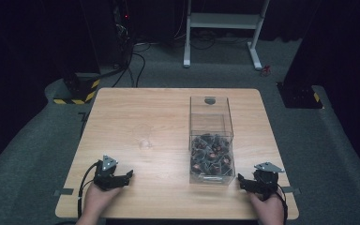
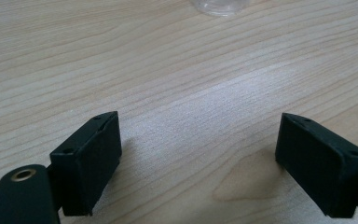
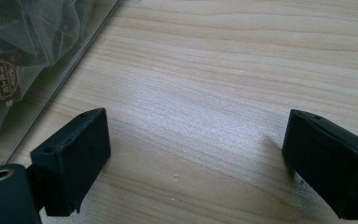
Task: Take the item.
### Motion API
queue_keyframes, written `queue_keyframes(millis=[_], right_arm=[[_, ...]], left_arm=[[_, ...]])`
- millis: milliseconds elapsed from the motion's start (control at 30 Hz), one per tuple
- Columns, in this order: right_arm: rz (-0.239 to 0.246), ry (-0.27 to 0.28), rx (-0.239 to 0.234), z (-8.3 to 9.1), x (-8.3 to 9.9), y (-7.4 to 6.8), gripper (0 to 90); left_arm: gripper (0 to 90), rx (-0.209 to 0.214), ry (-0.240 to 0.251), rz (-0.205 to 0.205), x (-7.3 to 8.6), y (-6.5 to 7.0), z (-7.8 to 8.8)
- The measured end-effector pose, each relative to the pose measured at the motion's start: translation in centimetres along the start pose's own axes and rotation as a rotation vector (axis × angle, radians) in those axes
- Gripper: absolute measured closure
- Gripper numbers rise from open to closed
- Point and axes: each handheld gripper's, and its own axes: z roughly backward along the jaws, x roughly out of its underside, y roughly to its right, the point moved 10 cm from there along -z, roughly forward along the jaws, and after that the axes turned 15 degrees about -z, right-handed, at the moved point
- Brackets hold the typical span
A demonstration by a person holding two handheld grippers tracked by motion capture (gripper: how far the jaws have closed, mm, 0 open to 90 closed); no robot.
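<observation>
round gold seal (image 3: 0, 80) on a dark packet inside the clear box (image 3: 74, 46), its characters too blurred to read

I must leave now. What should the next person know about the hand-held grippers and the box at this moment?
Left hand-held gripper: open, holding nothing, low over the table near its front left edge.
Right hand-held gripper: open, holding nothing, near the front right edge, just beside the clear box.
The clear box stands right of the table's centre, with small mesh-wrapped dark items piled at its near end. A small clear object lies ahead of the left hand-held gripper.
Done: nothing gripped yet.
Left: probably reach for the box or its contents.
</observation>
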Motion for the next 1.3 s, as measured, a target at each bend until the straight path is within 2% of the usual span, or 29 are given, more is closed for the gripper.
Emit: queue_keyframes(millis=[167,300,433,767,1000,1133,1300], right_arm=[[0.001,0.000,0.000,0.0,0.0,0.0,7.7],[-0.001,-0.001,0.000,0.0,0.0,0.0,7.7],[-0.001,-0.001,0.000,0.0,0.0,0.0,7.7],[-0.001,0.000,0.000,0.0,0.0,0.0,7.7],[0.000,-0.001,-0.002,0.0,0.0,-0.1,7.7],[-0.001,-0.002,-0.002,0.0,0.0,-0.1,7.7],[0.009,0.000,-0.005,0.0,0.0,-0.1,7.7]], left_arm=[[18.8,-0.012,-0.007,-0.002,0.0,-0.2,0.1],[17.9,-0.017,0.004,-0.018,-0.4,-0.1,0.4],[16.3,-0.028,0.055,-0.040,-1.3,0.0,1.1],[17.1,-0.010,0.143,-0.071,-3.0,0.8,2.4],[17.4,0.008,0.216,-0.074,-4.4,1.7,3.4],[17.4,0.030,0.246,-0.057,-5.1,2.4,3.8],[17.5,0.044,0.270,-0.071,-5.9,3.0,4.1]])
